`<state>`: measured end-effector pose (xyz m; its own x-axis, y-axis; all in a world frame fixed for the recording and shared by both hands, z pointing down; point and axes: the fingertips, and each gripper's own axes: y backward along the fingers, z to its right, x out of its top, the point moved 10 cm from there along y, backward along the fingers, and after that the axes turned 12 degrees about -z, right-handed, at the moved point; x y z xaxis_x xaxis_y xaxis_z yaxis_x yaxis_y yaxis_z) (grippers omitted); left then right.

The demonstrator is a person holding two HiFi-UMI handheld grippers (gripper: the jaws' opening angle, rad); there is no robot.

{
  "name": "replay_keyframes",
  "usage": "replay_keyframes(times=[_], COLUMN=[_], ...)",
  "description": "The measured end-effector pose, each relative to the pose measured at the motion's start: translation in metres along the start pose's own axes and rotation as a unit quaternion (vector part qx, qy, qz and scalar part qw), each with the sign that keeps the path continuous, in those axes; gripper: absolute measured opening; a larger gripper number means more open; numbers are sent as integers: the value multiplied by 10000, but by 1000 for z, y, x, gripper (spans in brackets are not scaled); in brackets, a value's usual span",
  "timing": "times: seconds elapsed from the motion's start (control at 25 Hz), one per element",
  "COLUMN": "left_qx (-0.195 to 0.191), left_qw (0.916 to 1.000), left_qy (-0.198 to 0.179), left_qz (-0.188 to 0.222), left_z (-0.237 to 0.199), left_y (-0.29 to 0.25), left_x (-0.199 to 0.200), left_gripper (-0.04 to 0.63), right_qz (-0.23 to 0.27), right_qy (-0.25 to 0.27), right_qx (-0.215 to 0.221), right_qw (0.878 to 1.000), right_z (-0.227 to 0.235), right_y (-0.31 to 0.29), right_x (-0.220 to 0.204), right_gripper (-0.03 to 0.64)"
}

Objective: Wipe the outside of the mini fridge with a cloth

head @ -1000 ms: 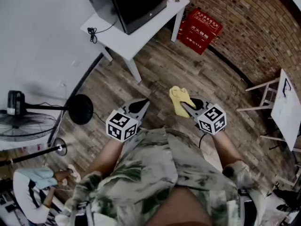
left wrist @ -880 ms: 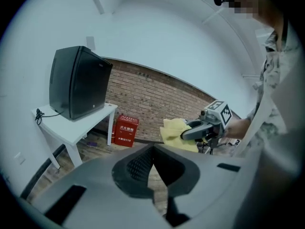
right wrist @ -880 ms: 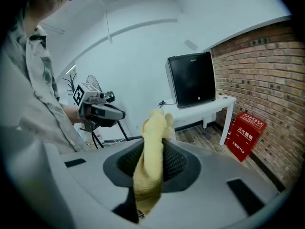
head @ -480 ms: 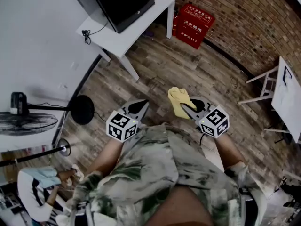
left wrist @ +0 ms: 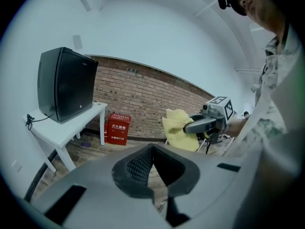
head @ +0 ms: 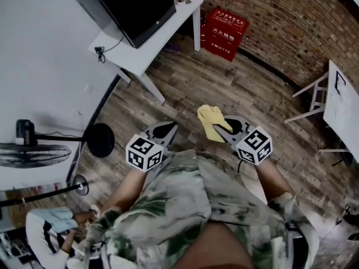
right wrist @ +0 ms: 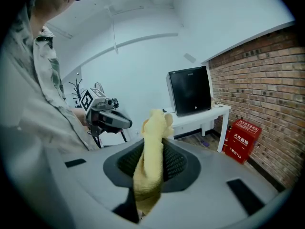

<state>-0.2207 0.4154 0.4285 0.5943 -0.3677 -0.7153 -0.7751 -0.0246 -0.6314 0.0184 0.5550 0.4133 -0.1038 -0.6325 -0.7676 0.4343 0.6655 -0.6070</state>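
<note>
Brick wall (head: 280, 15) backs the white table (head: 168, 32), whose far-from-brick end bears the black boxy mini fridge (head: 137, 7), well apart, so the right claw (head: 216, 129) pinches the yellow cloth (head: 208, 117) ready to wipe, the left claw (head: 168, 129) closed, empty.

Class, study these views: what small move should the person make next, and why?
Probably step toward the mini fridge on the white table, bringing the right tool forward: its jaws already clamp the yellow cloth, but the fridge stands well out of reach across the floor.
</note>
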Motion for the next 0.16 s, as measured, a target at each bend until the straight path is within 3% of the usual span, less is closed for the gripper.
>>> replay_keyframes(times=[0.16], left_qx=[-47], left_qw=[10000], left_qy=[13], left_qz=[-27], left_z=[9], left_y=[-2], left_x=[2], left_gripper=[25], right_qz=[26], right_qy=[28], right_qx=[6], right_qw=[10000], right_z=[0], right_y=[10], right_x=[0], right_gripper=[95])
